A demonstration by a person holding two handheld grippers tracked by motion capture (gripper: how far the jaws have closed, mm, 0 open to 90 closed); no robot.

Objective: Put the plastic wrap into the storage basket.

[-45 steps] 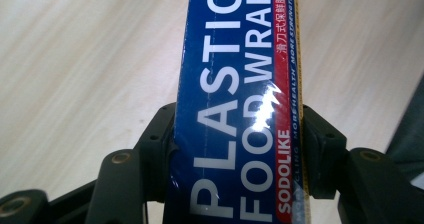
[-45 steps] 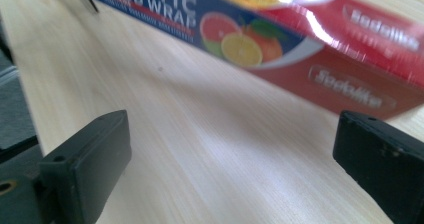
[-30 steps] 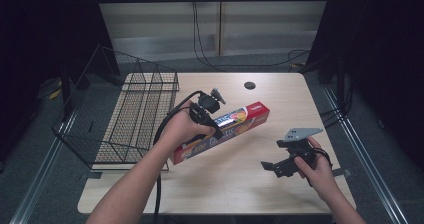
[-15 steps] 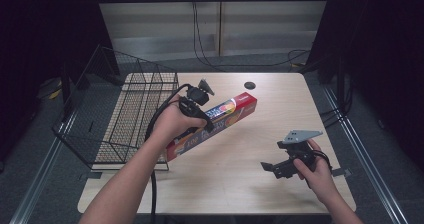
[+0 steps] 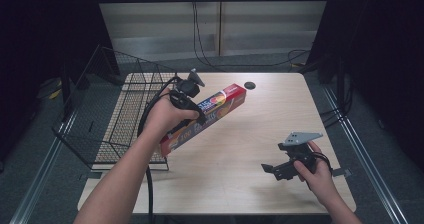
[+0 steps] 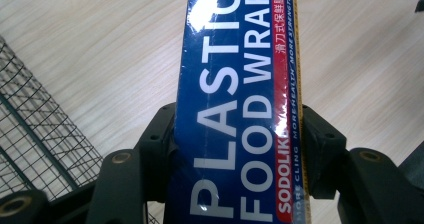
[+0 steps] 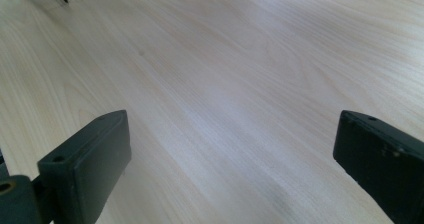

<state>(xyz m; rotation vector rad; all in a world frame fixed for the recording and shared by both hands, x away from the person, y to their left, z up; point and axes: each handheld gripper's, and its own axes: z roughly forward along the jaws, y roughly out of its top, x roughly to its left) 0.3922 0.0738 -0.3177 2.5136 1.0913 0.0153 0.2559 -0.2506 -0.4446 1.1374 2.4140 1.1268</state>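
the left gripper (image 5: 192, 115) is clamped across the width of a plastic food wrap box (image 5: 220, 104), pads pressing both long sides, near the box's middle. the box hangs tilted above the wooden table (image 5: 240, 184), its red end toward the far side, its near end just beside the wire basket (image 5: 125, 119).

judged step: carry the box to the basket. keep the grip firm, since a long box held near its middle can pivot between the pads. level it before lowering, and align its length with the basket's long side so neither end catches the wire rim.

the right gripper (image 5: 280, 170) rests low over the table with jaws wide and nothing between them.

the left hand (image 5: 167, 116) covers part of the box. in the left gripper view the box (image 6: 240, 109) is cut off at both ends. the small dark disc (image 5: 250, 85) on the far table is too small to identify.
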